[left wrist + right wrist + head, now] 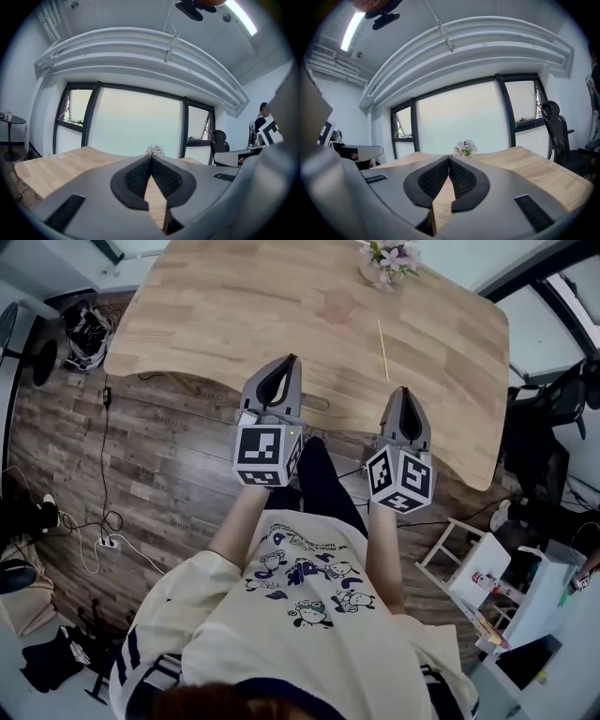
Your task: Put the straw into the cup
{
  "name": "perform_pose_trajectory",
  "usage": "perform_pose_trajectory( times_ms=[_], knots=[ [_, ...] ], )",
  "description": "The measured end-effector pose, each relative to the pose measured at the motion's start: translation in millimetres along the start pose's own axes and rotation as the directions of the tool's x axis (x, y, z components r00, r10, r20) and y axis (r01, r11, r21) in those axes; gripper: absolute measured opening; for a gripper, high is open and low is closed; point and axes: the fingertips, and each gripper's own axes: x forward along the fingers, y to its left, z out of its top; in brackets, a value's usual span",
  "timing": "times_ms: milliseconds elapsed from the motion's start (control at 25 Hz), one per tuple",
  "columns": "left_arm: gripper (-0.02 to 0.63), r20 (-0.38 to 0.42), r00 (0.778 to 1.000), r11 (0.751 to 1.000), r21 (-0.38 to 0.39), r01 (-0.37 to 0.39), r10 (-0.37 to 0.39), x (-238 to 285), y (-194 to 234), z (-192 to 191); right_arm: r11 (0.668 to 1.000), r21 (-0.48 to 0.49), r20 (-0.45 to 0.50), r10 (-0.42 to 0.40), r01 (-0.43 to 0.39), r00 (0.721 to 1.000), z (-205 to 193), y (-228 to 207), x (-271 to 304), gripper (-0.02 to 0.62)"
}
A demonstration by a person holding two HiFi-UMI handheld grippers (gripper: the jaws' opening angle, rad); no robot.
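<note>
- Holding the left gripper (292, 360) and the right gripper (403, 391) side by side over the near edge of the bench (216, 315), tips aimed toward its far edge.
- Keeping each marker cube on the side away from the bench, above the cream printed shirt (309, 615).
- Reading the left gripper (151, 156) in its own view: jaws together, black pads meeting at the tips, nothing between them, only bare bench wood in the gap lower down.
- Reading the right gripper (449, 157) the same way: jaws together at the tips, nothing clamped.
- Finding the straw (382, 350) lying flat on the bench, right of its middle, running roughly from near edge toward far edge, beyond the right gripper's tips and apart from them.
- Noting a faint pinkish shape (337, 306) on the bench left of the straw and nearer the far edge; too faint to say whether a cup.
- Spotting flowers (392, 259) at the bench's far edge, seen just above the closed tips in both gripper views (154, 150) (465, 147).
- Placing a dark chair (552, 129) off the bench's right side, and dark wood floor (141, 465) off its near edge.
</note>
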Motion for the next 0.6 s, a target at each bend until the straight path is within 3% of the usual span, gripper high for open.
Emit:
perform_pose_trajectory(
  times_ms=[600],
  knots=[
    [0.031,-0.079,0.996,0.999,-0.012,-0.043,0.042,91.5,25.2,-14.9,1.000,0.000,-0.086,0.010,-0.010,0.996,-13.5,-30.5,103.4,0.001]
  ],
)
